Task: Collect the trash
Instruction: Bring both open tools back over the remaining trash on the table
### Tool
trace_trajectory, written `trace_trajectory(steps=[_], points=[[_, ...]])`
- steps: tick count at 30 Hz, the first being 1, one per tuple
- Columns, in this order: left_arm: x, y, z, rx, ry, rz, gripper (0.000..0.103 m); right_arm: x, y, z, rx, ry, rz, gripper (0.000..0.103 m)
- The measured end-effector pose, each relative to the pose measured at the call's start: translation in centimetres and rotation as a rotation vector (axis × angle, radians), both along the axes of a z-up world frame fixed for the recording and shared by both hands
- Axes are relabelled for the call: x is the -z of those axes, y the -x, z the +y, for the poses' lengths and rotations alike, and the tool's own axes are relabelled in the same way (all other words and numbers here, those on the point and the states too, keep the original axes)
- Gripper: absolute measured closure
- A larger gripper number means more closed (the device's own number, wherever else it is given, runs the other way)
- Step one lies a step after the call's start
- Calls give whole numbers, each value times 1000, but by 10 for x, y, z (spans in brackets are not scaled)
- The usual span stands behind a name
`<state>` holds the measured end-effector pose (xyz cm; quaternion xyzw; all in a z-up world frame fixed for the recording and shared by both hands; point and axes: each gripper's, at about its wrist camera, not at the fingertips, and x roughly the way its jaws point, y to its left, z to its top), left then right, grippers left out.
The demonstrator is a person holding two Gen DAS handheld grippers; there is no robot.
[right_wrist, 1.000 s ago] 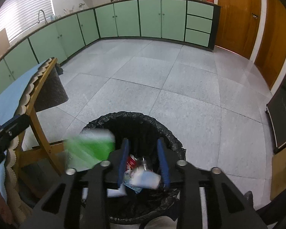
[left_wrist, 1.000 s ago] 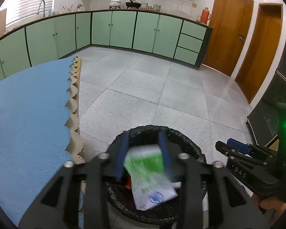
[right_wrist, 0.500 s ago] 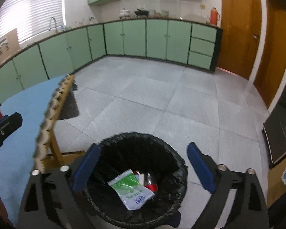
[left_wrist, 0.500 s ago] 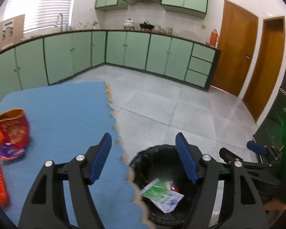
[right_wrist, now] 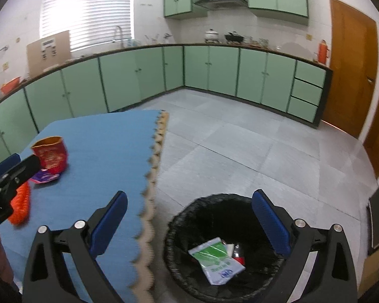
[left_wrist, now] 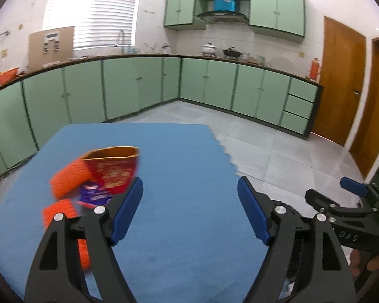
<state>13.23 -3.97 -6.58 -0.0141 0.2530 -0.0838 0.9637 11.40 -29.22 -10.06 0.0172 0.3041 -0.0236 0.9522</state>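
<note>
A red paper cup [left_wrist: 113, 168] stands on the blue table mat [left_wrist: 184, 176], with orange wrappers [left_wrist: 68, 181] and a purple wrapper [left_wrist: 93, 194] beside it. My left gripper [left_wrist: 190, 210] is open and empty, just right of the cup. The cup [right_wrist: 51, 154], purple wrapper [right_wrist: 44, 177] and orange wrapper [right_wrist: 20, 205] also show in the right wrist view. My right gripper [right_wrist: 189, 224] is open and empty above the black-lined trash bin [right_wrist: 179, 229], which holds a green-and-white bag [right_wrist: 216, 258] and other scraps.
The mat's scalloped edge [right_wrist: 151, 184] runs beside the bin. Grey tiled floor [right_wrist: 240, 151] lies beyond. Green cabinets [left_wrist: 214, 85] line the walls, and wooden doors [left_wrist: 341, 80] stand at right. The right gripper [left_wrist: 351, 202] shows at right in the left wrist view.
Both grippers opened and dropped their trash into the bin. The left gripper then swung left over the table toward the red cup; the right gripper rose above the bin.
</note>
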Motion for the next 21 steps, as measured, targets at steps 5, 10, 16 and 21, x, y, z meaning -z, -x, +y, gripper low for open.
trace_trajectory(steps=[5,10,16,21], points=[[-4,13,38,-69,-18,-13,27,-4,4,30,-46,-7,-34,6],[0,23,77,-143,-39,5,26,-5,7,53,-77,-17,-60,6],[16,29,116,-225,-42,54,26,1,7,71,-103,-29,-64,6],[28,25,136,-258,-9,93,24,9,4,90,-134,-12,-50,6]])
